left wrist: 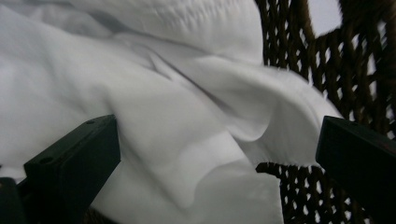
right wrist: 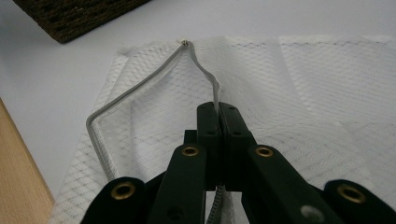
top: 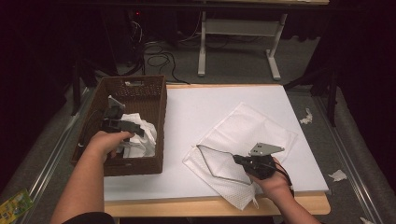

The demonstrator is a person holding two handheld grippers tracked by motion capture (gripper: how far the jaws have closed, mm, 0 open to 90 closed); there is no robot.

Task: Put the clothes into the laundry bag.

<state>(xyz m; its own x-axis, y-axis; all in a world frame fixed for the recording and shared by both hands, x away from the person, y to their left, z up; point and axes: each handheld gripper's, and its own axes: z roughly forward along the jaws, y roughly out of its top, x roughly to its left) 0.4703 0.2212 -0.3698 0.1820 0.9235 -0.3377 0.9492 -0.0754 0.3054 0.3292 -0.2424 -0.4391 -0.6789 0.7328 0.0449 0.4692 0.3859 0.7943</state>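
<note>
Nearest the front edge of the tabletop [top: 280, 107], the right gripper [top: 238, 160] is seen clenched on the zipper edge [right wrist: 215, 91] of a white mesh bag [top: 243, 135]. In the right gripper view its fingers [right wrist: 208, 122] are pressed together with the grey zipper strip pinched between them. The bag's mouth is held open, the zipper forming a loop that runs out to a far corner and back along the near side. The bag is laid flat on the white tabletop, right of centre, one corner overhanging the wooden front edge.

Farther left, the left gripper [left wrist: 217, 154] is held inside a brown wicker basket [top: 154, 93] at the tabletop's left edge. Its fingers [left wrist: 74, 161] are spread wide, released, with a crumpled white cloth [left wrist: 187, 121] lying between and beyond them; no pressure on the fabric is seen. The cloth is bunched in the basket against the woven wall.

Beyond the tabletop, cables [top: 161, 58] are noted on the floor.
</note>
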